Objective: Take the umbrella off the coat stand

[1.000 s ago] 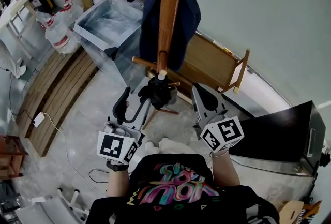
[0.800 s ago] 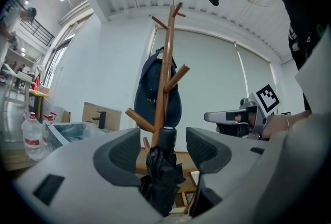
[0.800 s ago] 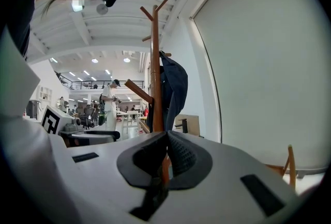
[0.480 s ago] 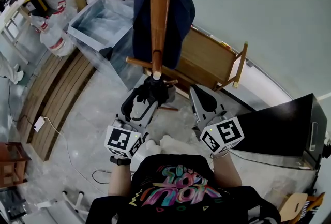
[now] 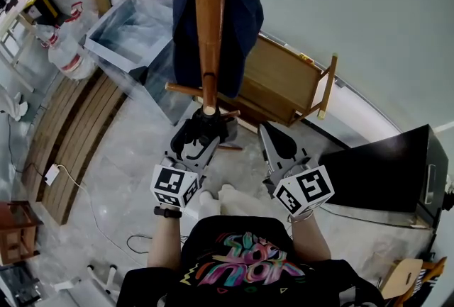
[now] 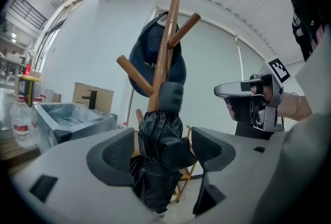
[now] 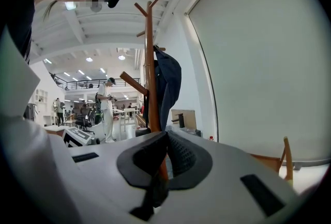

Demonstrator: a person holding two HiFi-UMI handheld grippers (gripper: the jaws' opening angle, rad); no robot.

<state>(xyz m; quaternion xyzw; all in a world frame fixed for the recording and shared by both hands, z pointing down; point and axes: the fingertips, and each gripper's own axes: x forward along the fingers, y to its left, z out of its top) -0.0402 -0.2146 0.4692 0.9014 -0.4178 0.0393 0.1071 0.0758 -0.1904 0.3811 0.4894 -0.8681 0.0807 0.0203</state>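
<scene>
Umbrella still on the stand, left gripper open around it.

Black folded umbrella [image 6: 156,158] hangs against the wooden coat stand [image 5: 211,15] pole, below the lower pegs, just in front of the person. Left gripper [image 5: 193,144]: jaws have just been opening and now stand wide, with the umbrella between them and the pads not pressing on it. Right gripper [image 5: 273,144]: jaws closed together on nothing, just right of the umbrella, roughly level with the left. Dark blue garment [image 5: 245,18] hangs higher on the far side of the stand. Wooden frame [image 5: 284,79] leans on the wall, far right. Plastic-wrapped metal sink [image 5: 120,29] sits far left.
</scene>
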